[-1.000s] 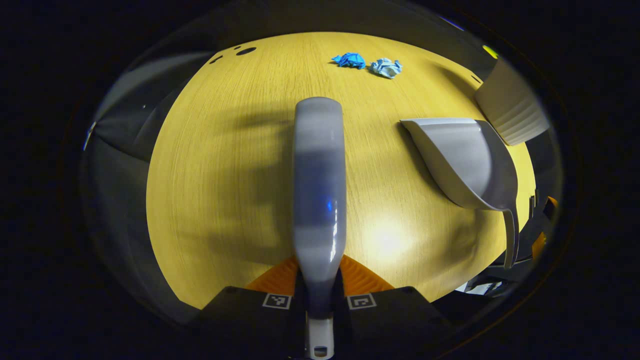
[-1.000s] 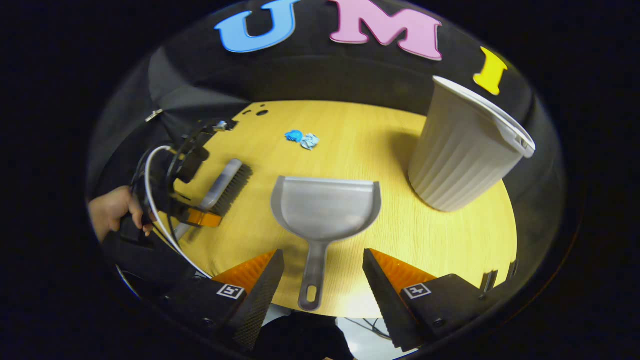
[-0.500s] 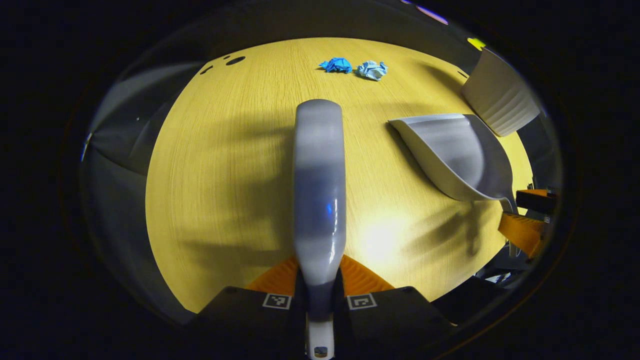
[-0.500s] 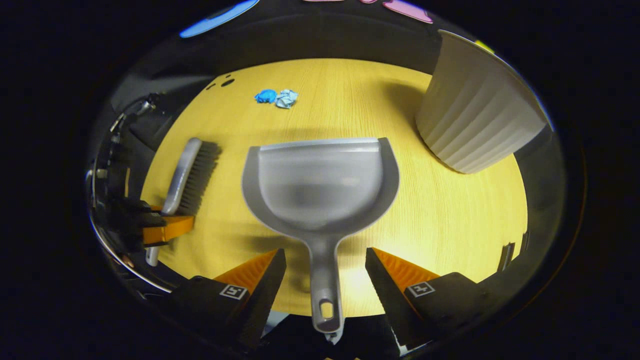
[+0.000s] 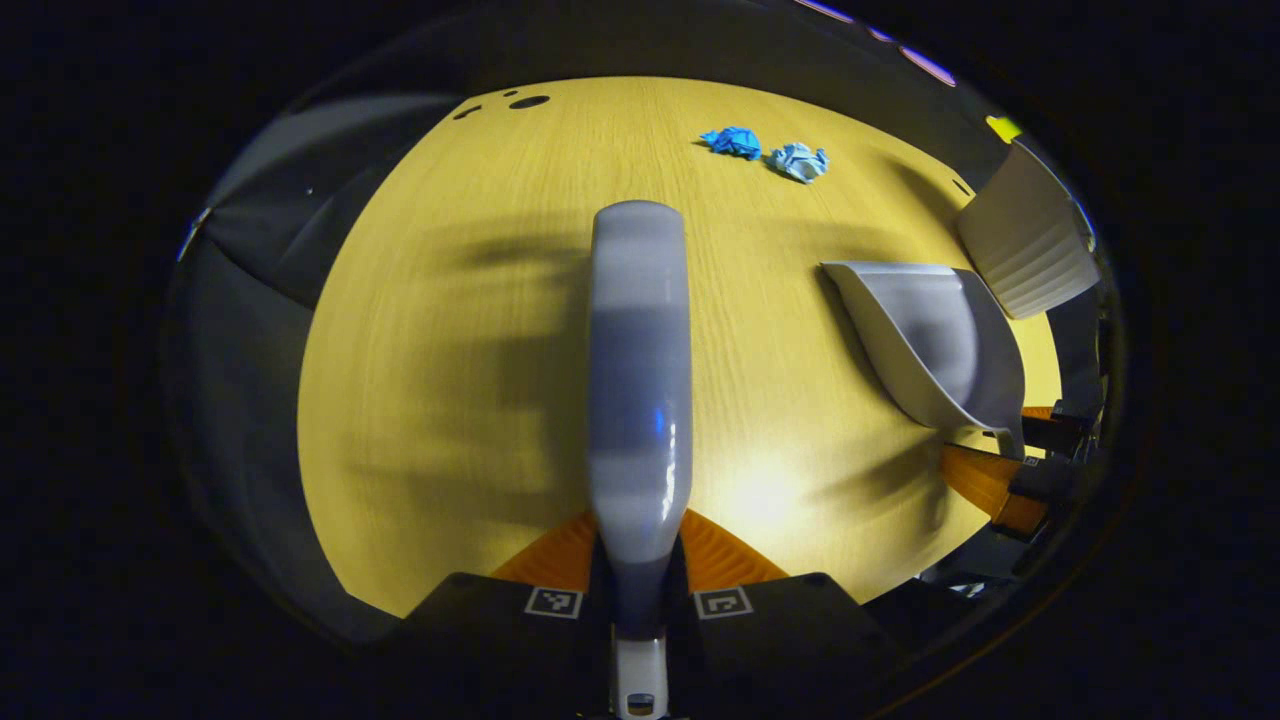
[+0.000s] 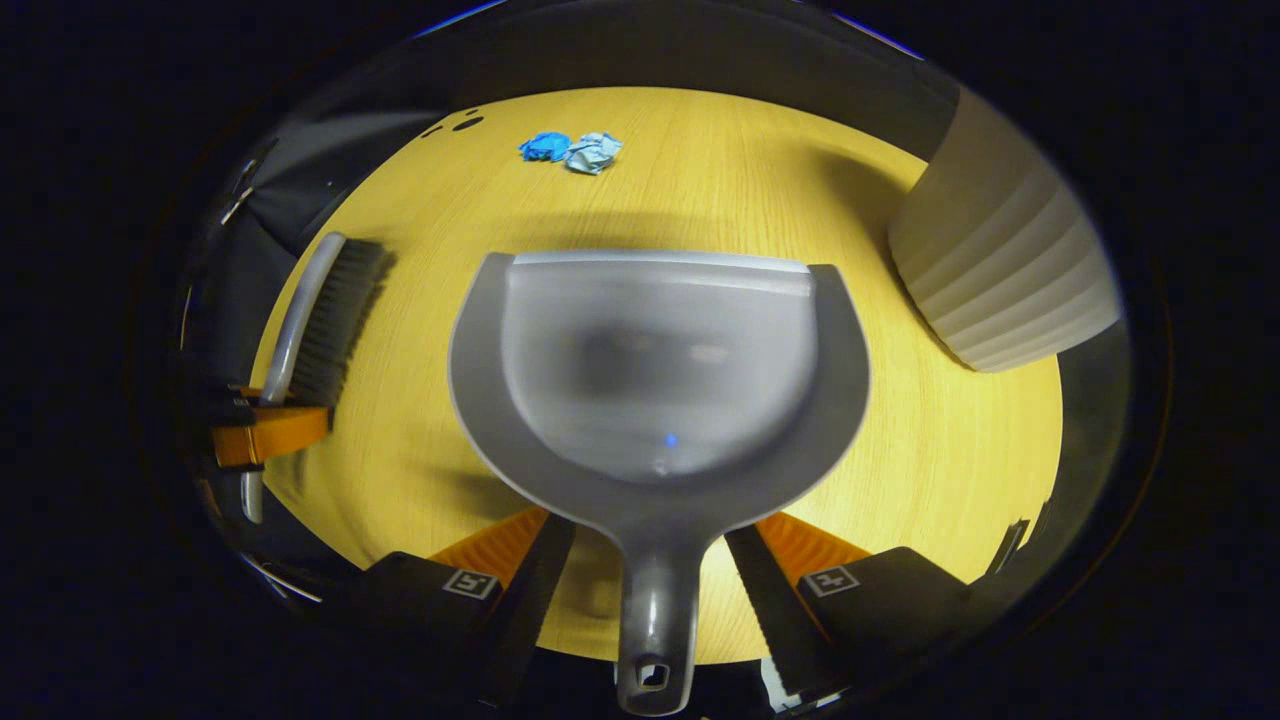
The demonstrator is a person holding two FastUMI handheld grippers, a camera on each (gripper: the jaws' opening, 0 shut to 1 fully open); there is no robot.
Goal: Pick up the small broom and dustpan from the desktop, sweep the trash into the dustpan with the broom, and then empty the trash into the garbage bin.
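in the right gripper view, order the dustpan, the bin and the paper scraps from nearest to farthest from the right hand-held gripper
1. Dustpan: centre, its handle between the right hand-held gripper's fingers.
2. Bin: farther back, right.
3. Paper scraps: far end of the desk, left of centre.

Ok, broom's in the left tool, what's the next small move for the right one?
Probably close the right tool on the dustpan handle: it lies between the open fingers, ungripped, while the left tool already clamps the broom.
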